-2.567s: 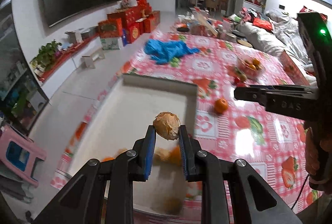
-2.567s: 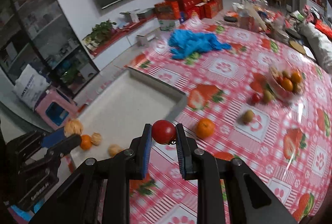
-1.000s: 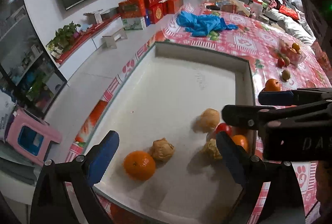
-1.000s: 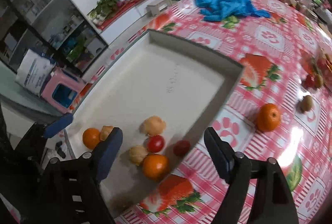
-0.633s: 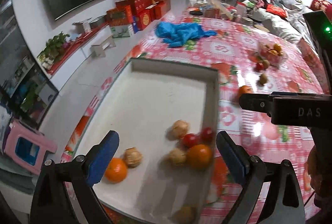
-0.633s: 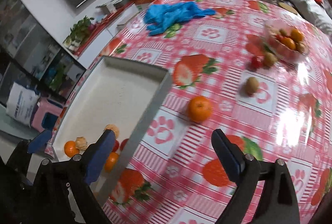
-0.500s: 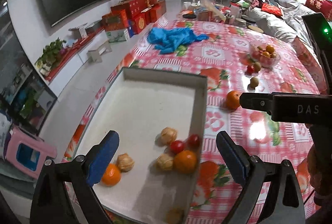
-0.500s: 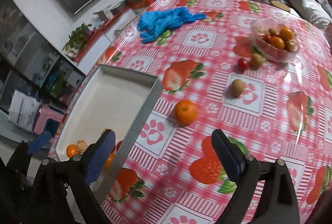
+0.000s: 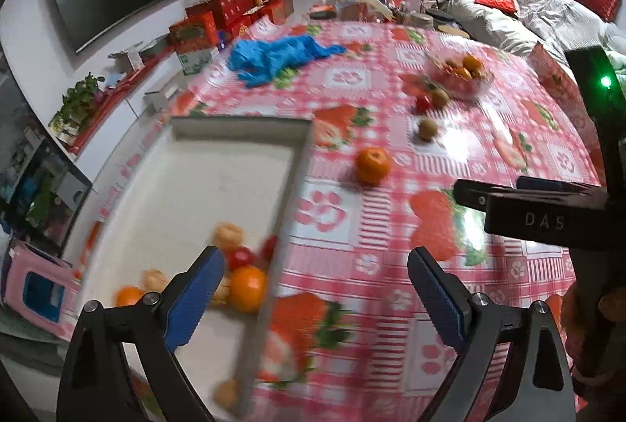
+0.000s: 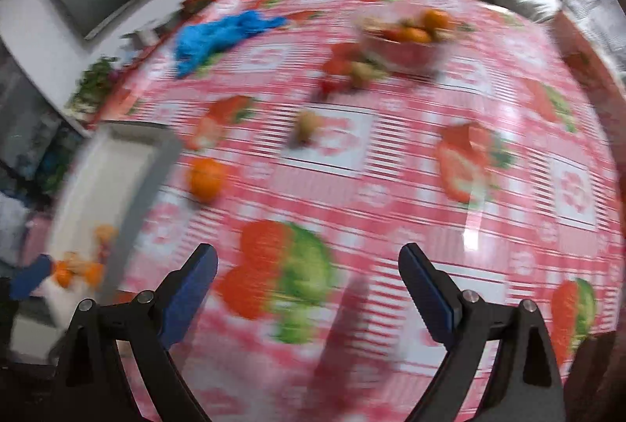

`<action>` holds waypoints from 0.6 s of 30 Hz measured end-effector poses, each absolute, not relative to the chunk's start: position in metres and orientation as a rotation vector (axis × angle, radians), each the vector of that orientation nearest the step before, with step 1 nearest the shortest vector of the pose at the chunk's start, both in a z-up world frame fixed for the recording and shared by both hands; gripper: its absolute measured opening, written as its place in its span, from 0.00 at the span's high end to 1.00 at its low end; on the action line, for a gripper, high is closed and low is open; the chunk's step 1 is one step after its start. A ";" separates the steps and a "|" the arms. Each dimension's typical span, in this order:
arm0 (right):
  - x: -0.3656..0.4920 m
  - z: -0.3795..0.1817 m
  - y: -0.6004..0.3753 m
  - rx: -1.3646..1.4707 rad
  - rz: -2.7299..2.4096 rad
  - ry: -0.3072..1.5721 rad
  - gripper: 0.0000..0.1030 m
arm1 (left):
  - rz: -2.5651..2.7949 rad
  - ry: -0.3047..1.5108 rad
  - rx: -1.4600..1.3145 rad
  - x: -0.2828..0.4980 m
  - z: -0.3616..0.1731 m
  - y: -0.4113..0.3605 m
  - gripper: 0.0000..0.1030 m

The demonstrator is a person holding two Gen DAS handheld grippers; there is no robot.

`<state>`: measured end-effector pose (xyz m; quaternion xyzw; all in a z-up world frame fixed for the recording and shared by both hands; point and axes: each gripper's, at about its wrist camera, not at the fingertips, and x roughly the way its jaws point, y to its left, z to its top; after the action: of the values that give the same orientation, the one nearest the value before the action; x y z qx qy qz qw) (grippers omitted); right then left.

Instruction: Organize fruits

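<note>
Both tongs, left point(image 9: 313, 289) & right point(image 10: 307, 283), wide apart, empty. Orange point(image 9: 373, 164) round, rolls; pinch its middle softly.

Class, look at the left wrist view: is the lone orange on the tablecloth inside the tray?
No. The orange sits on the tablecloth, right of the tray.
</note>
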<state>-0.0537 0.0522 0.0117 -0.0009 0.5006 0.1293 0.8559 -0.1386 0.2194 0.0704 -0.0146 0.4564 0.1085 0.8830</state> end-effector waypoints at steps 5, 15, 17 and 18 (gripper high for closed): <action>-0.058 -0.016 0.018 -0.114 0.119 1.001 0.07 | 0.197 0.986 -0.098 -0.128 0.033 0.195 0.07; -0.052 -0.021 -0.005 -0.064 0.040 0.942 0.00 | 0.209 0.959 -0.105 -0.113 -0.001 0.177 0.00; -0.053 -0.021 -0.003 -0.065 0.039 0.942 0.00 | 0.202 0.954 -0.123 -0.114 -0.002 0.179 0.00; -0.052 -0.021 -0.004 -0.065 0.039 0.942 0.00 | 0.200 0.954 -0.122 -0.113 -0.002 0.179 0.00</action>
<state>-0.0521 -0.0043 -0.0208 -0.0312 0.4535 0.0187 0.8905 -0.1130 0.1790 -0.0022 -0.0587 0.4580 0.0960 0.8818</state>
